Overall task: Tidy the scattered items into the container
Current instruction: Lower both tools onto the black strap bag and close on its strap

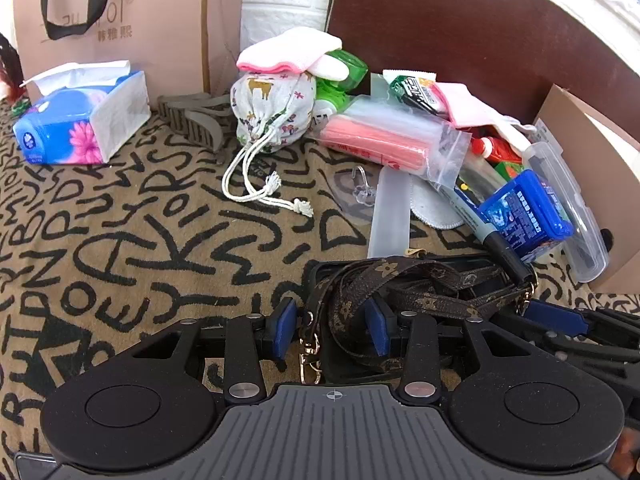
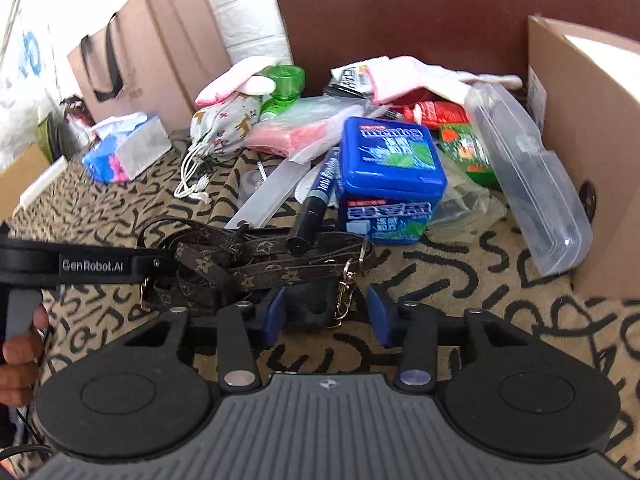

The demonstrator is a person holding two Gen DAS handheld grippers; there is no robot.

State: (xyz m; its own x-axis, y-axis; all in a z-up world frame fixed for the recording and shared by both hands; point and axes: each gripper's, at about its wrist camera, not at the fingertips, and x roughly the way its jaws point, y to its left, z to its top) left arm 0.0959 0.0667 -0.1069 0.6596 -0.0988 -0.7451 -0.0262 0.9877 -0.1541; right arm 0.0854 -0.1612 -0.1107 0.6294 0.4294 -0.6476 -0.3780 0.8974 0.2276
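Note:
A brown patterned strap point(image 1: 384, 292) with gold clasps lies coiled over a black case point(image 1: 472, 268) on the lettered cloth. My left gripper point(image 1: 332, 330) is open, its blue pads either side of the strap. My right gripper point(image 2: 326, 314) is open over the case's corner point(image 2: 316, 300) and a strap clasp point(image 2: 346, 288). The cardboard box point(image 2: 580, 160) stands at the right. A blue Mentos tub point(image 2: 390, 168), a marker point(image 2: 316, 196), a clear case point(image 2: 528, 168) and a drawstring pouch point(image 1: 276, 108) lie scattered beyond.
A tissue pack point(image 1: 76, 120) and a pink paper bag point(image 1: 120, 20) stand at the back left. A brown headboard point(image 1: 440, 20) closes the back. Zip bags point(image 1: 384, 136), a green bottle point(image 1: 340, 76) and snack packs are piled near the box.

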